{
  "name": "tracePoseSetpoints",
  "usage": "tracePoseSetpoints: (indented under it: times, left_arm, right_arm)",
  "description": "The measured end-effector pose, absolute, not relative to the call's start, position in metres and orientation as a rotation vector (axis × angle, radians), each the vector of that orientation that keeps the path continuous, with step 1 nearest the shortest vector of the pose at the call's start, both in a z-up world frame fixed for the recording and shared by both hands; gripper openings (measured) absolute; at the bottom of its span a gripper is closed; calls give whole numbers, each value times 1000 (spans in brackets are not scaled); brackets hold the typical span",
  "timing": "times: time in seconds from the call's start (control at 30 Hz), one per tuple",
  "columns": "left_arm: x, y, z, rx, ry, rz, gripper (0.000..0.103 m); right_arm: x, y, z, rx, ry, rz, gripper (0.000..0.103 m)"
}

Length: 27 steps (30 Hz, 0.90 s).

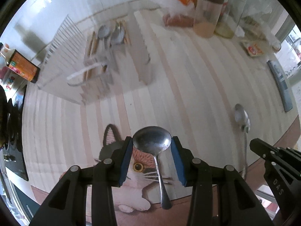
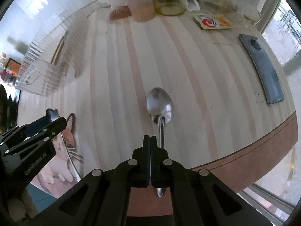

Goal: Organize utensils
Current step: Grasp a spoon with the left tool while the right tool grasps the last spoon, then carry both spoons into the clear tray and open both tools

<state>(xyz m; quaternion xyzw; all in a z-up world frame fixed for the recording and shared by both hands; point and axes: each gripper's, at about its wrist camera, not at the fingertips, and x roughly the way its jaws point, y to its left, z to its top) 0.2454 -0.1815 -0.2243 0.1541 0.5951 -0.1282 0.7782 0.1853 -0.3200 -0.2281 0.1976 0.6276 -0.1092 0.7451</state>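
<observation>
Your left gripper [image 1: 152, 144] is pointing steeply down at the table [image 1: 188, 75], its jaws part open and gripping a round spoon [image 1: 152, 138] by the sides of its bowl. The blue pads [image 1: 128, 158] are pressing on both edges of the bowl, and the handle is hanging back toward you between the jaws. Under it, a cat mat [image 1: 139, 169] is lying at the table's near edge.

Your right gripper [image 2: 150, 137] is also pointing down, with its jaws fully closed. A second, oval spoon [image 2: 159, 103] is running under them: its bowl is showing beyond the tips and the handle's end is peeking out behind the jaws. Whether the jaws are actually pinching the handle or only sitting beside it, you cannot tell from here, since the handle is showing just right of the seam.

Farther back on the left, a clear ribbed tray [image 1: 105, 56] is holding more spoons and wooden-handled utensils [image 1: 111, 33]. Jars [image 1: 208, 13] and packets are standing along the far edge of the table, and a phone [image 2: 261, 67] is lying face down to the right.
</observation>
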Motion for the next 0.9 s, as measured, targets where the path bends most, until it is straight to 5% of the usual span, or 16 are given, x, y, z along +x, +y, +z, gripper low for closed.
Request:
tracePoseSetpoints:
  times: [0.37, 0.5, 0.57, 0.67, 0.9]
  left_arm:
    - [247, -167, -218, 321, 1271, -240, 38]
    - [249, -160, -226, 323, 1288, -215, 38]
    - [250, -158, -230, 321, 1296, -204, 38]
    - [248, -155, -231, 323, 1300, -199, 38]
    - [246, -154, -221, 315, 1277, -202, 38]
  right_arm:
    - [179, -351, -233, 590, 1394, -233, 2]
    - [184, -342, -248, 556, 1429, -225, 33]
    - [187, -335, -259, 508, 1459, -237, 33]
    - [188, -325, -261, 428, 1448, -257, 7]
    - [183, -320, -255, 406, 1412, -267, 2]
